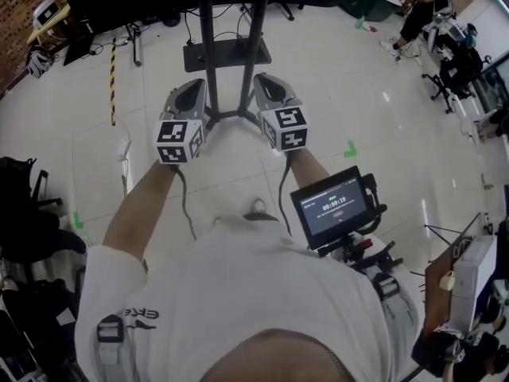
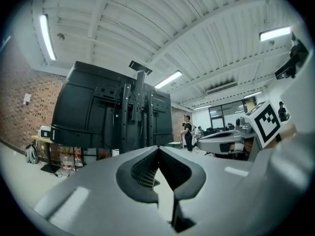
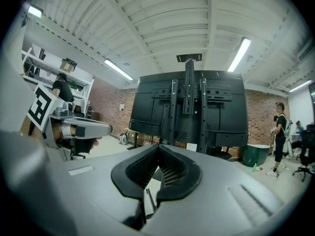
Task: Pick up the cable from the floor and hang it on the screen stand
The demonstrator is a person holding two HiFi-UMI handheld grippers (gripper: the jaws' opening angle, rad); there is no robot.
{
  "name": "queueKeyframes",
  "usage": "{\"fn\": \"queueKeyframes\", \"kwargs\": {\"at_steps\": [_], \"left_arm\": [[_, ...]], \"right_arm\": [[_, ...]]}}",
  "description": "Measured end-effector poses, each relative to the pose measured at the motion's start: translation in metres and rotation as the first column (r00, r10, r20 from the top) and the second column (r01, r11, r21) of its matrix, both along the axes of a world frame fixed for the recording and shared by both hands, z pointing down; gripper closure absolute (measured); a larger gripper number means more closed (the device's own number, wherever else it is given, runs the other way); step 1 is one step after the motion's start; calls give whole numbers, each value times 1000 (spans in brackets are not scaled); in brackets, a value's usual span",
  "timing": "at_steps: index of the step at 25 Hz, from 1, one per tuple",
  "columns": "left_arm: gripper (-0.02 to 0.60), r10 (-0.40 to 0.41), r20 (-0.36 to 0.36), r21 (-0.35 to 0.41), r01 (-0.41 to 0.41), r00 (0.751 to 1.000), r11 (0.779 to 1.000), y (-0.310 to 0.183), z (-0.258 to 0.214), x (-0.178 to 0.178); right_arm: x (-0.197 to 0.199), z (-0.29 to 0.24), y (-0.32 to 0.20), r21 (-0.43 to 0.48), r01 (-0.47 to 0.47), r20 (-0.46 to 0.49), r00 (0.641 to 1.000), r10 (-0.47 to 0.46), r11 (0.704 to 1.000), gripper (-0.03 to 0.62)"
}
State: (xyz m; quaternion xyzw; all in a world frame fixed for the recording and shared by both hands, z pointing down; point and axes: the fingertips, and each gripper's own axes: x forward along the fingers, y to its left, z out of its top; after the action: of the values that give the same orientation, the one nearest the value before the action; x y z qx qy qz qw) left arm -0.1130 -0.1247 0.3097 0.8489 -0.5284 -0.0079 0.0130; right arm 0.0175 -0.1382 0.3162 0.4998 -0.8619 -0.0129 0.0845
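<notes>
Looking down through the head camera, I see both grey plastic hand-held grippers held out side by side above the glossy white floor (image 1: 342,78), each with its black-and-white marker cube nearest to me. The left hand-held gripper (image 1: 197,84) is clenched: in its own view (image 2: 157,148) the dark ribbed pads meet at the tips and nothing sits between them. The right hand-held gripper (image 1: 263,79) is clenched too, and its view (image 3: 158,146) shows the pads pressed together on nothing. Just beyond the two of them stands the tall black metal screen stand (image 1: 208,42), with twin upright poles, a flat dark shelf low down and spreading feet; both gripper views face the back of the large black screen it carries (image 2: 98,107) (image 3: 189,107). The left tips sit just left of the poles and the right tips just right of them, and I cannot tell whether either touches the stand. The only loose lead I can pick out on the floor is a thin white cable with a blocky end (image 1: 124,151), lying left of the left hand-held gripper and apart from it, nearer to me than the stand's shelf. A yellow-and-black striped tape line (image 1: 112,78) runs further left. A small black display with a timer (image 1: 334,207) hangs at my near right.
</notes>
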Motion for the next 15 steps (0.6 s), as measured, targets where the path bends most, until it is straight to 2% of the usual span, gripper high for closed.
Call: {"fn": "queueKeyframes", "kwargs": {"at_steps": [7, 15], "left_arm": [[578, -41, -4, -37, 40, 999, 998, 82, 47, 38], [578, -47, 43, -8, 47, 998, 999, 150, 81, 79]], "right_arm": [[37, 36, 84, -32, 63, 35, 997, -62, 997, 580], [71, 80, 143, -83, 113, 79, 991, -107, 990, 580]]}}
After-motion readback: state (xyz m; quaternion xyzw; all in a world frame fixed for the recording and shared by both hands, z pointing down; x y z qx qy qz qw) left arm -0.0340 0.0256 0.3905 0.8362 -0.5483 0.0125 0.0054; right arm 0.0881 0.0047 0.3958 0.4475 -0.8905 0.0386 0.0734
